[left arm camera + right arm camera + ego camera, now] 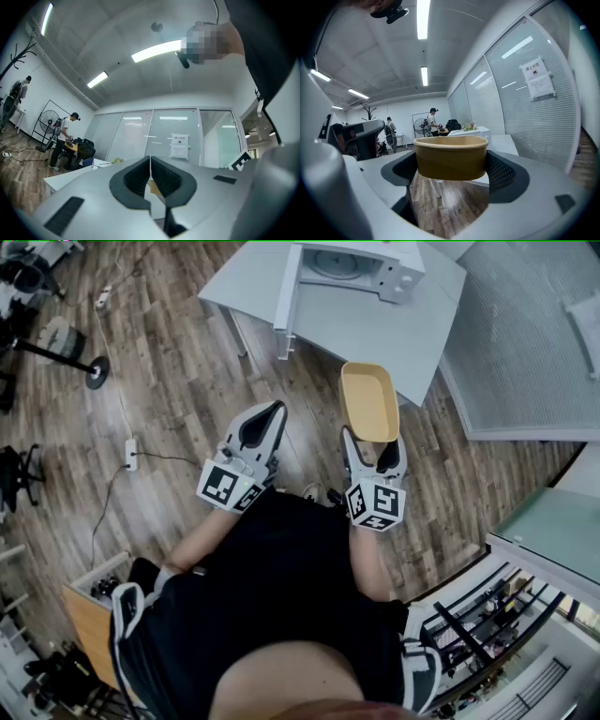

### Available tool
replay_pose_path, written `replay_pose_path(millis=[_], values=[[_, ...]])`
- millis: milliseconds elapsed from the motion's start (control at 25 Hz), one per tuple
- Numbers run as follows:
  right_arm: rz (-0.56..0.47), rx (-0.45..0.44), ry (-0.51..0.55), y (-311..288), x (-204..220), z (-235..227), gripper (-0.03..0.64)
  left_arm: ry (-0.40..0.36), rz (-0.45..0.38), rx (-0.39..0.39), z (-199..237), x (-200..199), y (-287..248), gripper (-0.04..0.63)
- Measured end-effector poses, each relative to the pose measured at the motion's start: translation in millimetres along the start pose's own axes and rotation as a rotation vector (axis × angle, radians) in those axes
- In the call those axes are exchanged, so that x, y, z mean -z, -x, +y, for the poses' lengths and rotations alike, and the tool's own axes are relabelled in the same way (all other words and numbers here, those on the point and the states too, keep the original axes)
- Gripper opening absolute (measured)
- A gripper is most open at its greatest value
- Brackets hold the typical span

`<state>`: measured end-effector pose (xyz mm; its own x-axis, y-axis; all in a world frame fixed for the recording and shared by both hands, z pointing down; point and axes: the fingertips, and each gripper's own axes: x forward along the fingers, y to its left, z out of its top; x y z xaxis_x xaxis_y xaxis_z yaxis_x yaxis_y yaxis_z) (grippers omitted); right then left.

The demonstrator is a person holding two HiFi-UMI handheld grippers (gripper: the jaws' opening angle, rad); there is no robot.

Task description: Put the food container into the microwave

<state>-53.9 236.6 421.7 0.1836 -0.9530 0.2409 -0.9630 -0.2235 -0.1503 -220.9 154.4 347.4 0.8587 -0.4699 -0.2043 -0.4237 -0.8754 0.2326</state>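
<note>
A tan paper food container [367, 401] is clamped between the jaws of my right gripper [375, 452], held out over the floor short of the table. In the right gripper view the container [451, 157] fills the gap between the dark pads [502, 174]. The white microwave [352, 266] stands on the grey table [375, 329] ahead with its door [287, 289] swung open to the left; the turntable shows inside. My left gripper [265, 425] is held beside the right one, jaws closed together with nothing between them [150, 174].
Wood floor lies between me and the table. A fan stand [61, 351] and a power strip [131, 454] with cable sit on the floor at left. A glass-walled partition [525, 343] runs along the right. A person [61, 138] stands far off by a desk.
</note>
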Motion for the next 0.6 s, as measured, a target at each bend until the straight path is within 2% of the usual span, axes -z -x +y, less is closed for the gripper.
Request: replay_pose_path(millis=[600], values=[[-0.011,0.011,-0.027,-16.5,-3.5,17.9,0.476,0.013,-0.001,0.033,23.6,-4.5,1.7,0.026]])
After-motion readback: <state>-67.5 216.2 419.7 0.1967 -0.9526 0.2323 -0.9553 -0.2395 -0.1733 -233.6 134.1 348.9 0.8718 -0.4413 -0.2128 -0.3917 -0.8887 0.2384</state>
